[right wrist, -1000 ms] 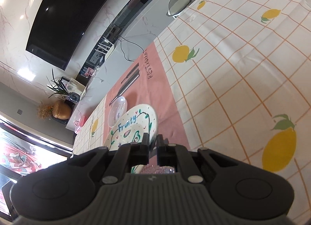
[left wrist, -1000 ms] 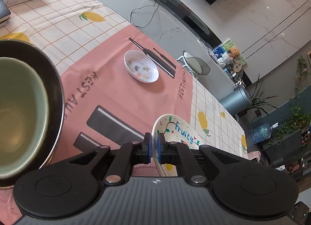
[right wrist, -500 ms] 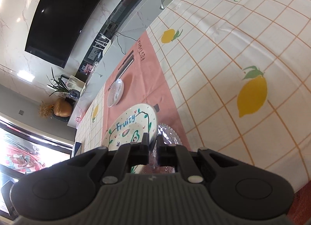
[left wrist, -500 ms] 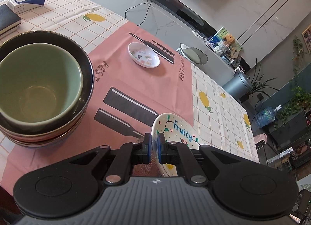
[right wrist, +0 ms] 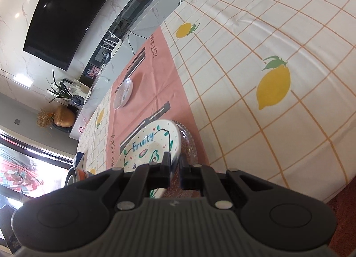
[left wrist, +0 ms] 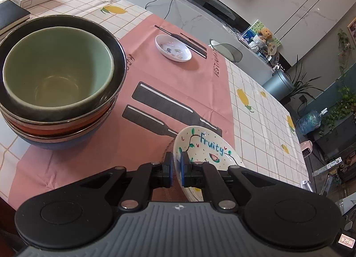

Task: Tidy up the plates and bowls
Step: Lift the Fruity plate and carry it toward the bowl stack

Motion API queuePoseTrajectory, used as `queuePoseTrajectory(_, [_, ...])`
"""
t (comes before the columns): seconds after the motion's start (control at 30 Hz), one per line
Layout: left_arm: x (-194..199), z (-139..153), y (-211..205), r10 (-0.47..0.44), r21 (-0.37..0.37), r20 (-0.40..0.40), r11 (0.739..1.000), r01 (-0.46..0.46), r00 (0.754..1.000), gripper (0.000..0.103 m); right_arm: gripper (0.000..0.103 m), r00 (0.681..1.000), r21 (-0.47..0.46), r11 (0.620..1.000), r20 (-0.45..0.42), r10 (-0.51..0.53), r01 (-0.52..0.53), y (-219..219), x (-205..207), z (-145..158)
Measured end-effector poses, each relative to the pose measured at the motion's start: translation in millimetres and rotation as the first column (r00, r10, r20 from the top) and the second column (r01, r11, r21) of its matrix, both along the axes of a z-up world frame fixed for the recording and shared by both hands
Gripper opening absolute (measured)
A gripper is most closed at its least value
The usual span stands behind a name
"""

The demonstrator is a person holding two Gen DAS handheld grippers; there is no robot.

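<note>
At 9 o'clock in the left wrist view, a stack of bowls [left wrist: 60, 83] is seen on the worktop [left wrist: 262, 110], with a green bowl [left wrist: 57, 68] nested on top. A small white dish [left wrist: 173, 48] is seen at 12 o'clock on the pink mat [left wrist: 155, 83].

The left gripper [left wrist: 176, 169] is closed tight on the rim of the Fruity plate [left wrist: 207, 148], so the plate is held near 6 o'clock, tilted up above the mat. The lower part of the plate is hidden behind the gripper.

In the right wrist view, the right gripper [right wrist: 175, 168] is nearly closed, with a thin gap left between its fingers. One finger [right wrist: 165, 161] is seen over the rim of the same plate [right wrist: 149, 145]. A clear glass dish [right wrist: 189, 143] is seen just beside the plate, at its 3 o'clock. Which of the two is pinched cannot be told, because the tips are hard to make out.
</note>
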State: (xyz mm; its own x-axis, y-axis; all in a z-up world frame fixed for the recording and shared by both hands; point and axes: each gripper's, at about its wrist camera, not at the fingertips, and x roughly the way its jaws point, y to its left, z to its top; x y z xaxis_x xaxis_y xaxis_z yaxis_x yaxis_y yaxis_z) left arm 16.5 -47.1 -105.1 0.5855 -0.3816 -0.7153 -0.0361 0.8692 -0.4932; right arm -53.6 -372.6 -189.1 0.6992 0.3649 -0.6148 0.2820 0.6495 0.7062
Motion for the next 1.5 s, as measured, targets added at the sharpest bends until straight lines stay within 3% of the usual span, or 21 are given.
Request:
queuePoseTrajectory(0.7, [0.6, -13.8, -2.3, -0.015, 0.051, -0.051, 0.999, 0.017, 0.999, 0.008, 0.006, 0.998, -0.179, 0.982, 0.004, 0.059, -0.057, 16.5, 2.7, 3.0])
queuePoseTrajectory(1.03, [-0.7, -15.4, -4.9, -0.008, 0.081, -0.049, 0.997, 0.012, 0.999, 0.009, 0.008, 0.995, -0.322, 0.942, 0.015, 0.101, -0.091, 34.7, 4.1, 8.4])
queuePoseTrajectory(1.3, [-1.5, -14.2, -8.7, -0.01, 0.097, -0.04, 0.995, 0.014, 0.999, 0.01, 0.011, 0.993, -0.448, 0.889, 0.022, 0.119, -0.096, 53.2, 1.9, 13.1])
queuePoseTrajectory(1.5, [-1.9, -15.0, -10.2, -0.019, 0.099, -0.044, 0.995, 0.024, 0.999, 0.01, 0.013, 0.994, -0.5, 0.862, 0.019, 0.11, -0.085, 61.1, -0.6, 14.1])
